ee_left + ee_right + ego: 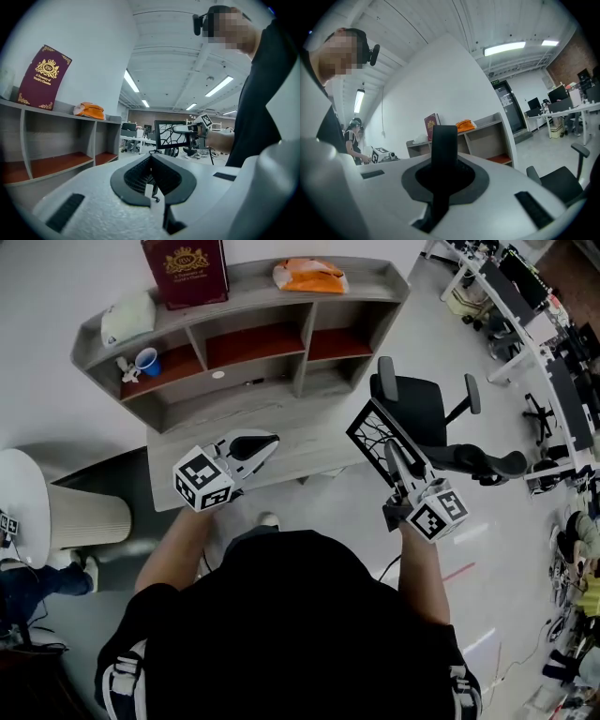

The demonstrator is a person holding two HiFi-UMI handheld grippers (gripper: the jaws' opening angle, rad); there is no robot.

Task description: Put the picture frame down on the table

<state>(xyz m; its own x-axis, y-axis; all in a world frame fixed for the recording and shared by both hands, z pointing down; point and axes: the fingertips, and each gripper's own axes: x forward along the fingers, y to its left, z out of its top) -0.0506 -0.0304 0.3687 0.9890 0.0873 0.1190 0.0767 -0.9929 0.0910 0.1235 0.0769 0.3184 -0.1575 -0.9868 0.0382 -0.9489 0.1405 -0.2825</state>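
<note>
Near the chair, right gripper jaws pinch picture frame; left gripper jaws closed.

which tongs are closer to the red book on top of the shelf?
Left. The left tongs hover over the table, in front of the red book; the right tongs, shut on the picture frame, are farther right, past the table's edge.

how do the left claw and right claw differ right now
The left claw is shut on nothing, while the right claw is shut on the black picture frame. In the head view the left claw hovers over the grey table, while the right claw appears past the table's right end, near the office chair. Both are hand-held and carry a marker cube.
</note>
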